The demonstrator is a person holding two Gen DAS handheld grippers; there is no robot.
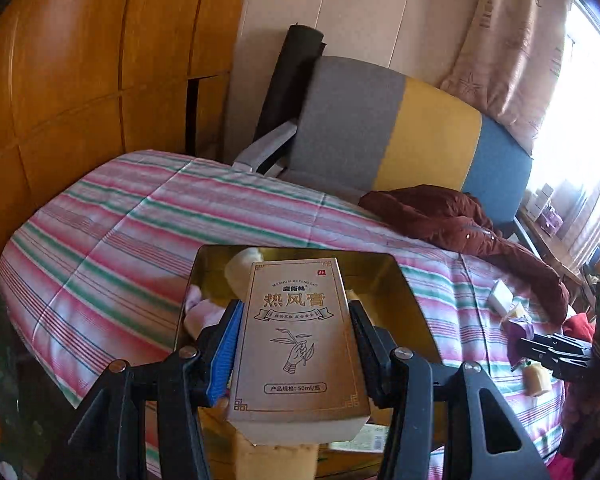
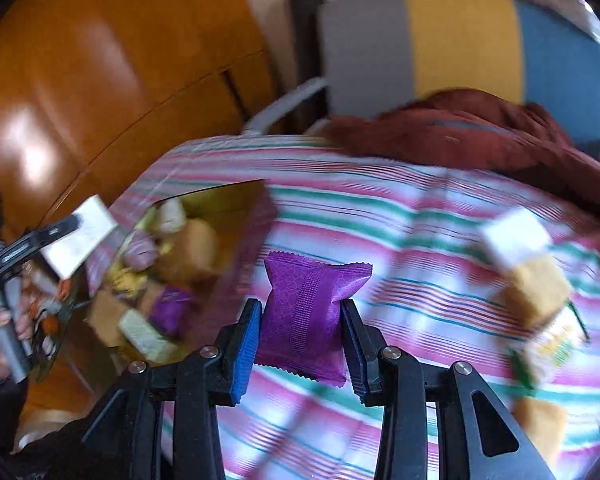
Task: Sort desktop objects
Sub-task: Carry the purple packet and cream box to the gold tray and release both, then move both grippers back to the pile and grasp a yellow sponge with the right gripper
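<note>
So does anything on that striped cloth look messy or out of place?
Yes. A dark red jacket lies crumpled on the striped cloth, and small packets are scattered loose across it rather than in the gold tin. Nothing looks spilled or broken.

the tan box (image 1: 296, 344) hides much of the gold tin's (image 1: 384, 268) contents; right-wrist view is motion-blurred.
</note>
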